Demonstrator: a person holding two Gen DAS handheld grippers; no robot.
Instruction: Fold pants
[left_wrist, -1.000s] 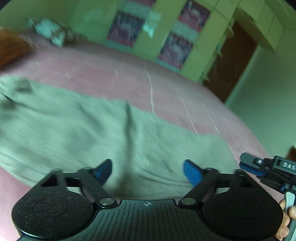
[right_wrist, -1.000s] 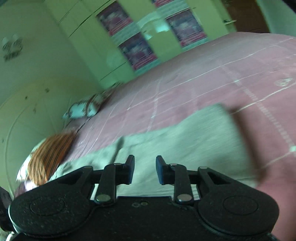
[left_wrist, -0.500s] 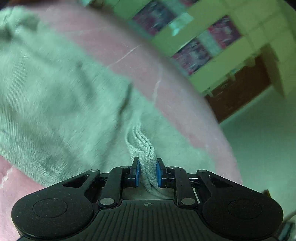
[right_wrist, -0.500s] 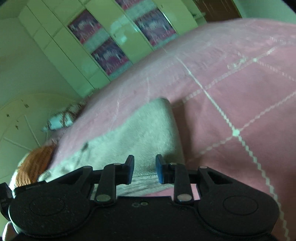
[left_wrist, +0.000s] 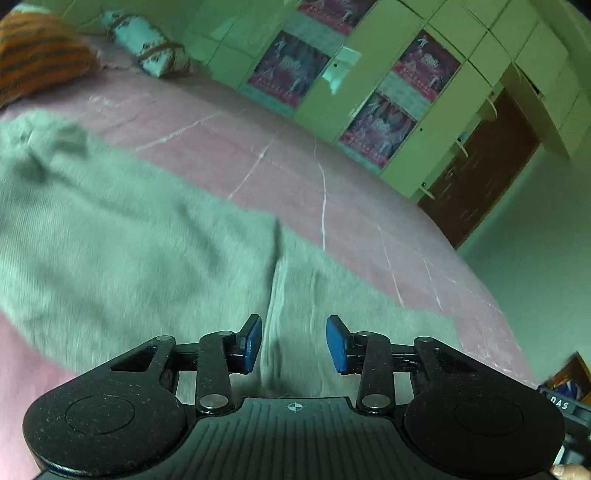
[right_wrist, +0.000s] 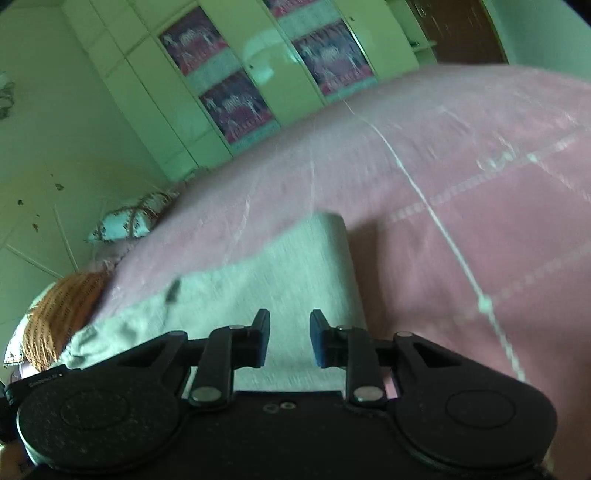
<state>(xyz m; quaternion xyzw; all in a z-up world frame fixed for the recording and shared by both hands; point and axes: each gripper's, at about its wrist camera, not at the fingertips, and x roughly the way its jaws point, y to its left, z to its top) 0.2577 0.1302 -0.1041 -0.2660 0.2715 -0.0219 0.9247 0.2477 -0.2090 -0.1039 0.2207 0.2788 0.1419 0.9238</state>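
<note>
Pants (left_wrist: 147, 258) lie flat on the pink bed (left_wrist: 332, 192), grey fabric stretched sideways across in front of both tongs, long axis running left to right as I see it from behind the tools. Left tongs (left_wrist: 293, 343) sit over the middle stretch, a raised crease in the cloth running straight out from between the blue pads; jaws have just been opening, now a moderate gap, crease lies between them but pads aren't pressing it, so nothing held. Right tongs (right_wrist: 290, 338) hang just over the squared-off end of the pants (right_wrist: 295, 266), narrow gap, no cloth pinched, fabric directly ahead and below. End edge sits just right of the right tongs' line, bare bed beyond it. My read: right hand is nearer the free end, so it's the one to grab that end and carry it leftward along the long axis; left is placed to pin or pick the mid-fold line. Frames are motion-blurred, edges soft.
</note>
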